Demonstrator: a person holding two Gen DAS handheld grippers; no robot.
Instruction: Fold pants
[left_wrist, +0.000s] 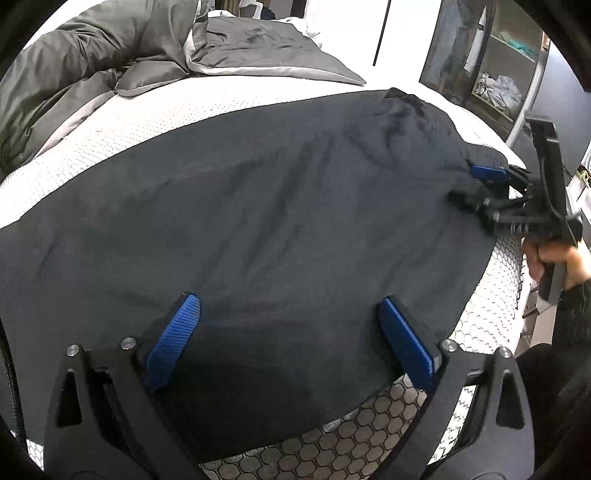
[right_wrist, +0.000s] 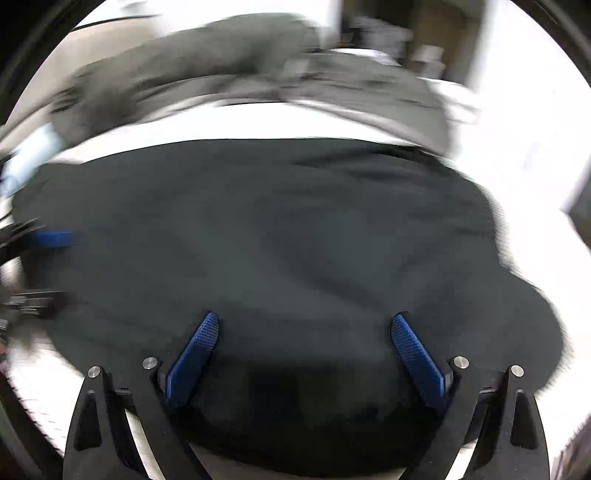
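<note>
Left wrist view is sharp and evenly lit; right wrist view is smeared by motion blur. White areas are blown out, edges are bent by fisheye, corners are vignetted.

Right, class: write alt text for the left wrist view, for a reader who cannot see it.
Dark pants lie spread on a white mattress, with the open left gripper over their near edge. The right gripper, also open, reaches in from the right; a grey duvet is bunched behind.
</note>
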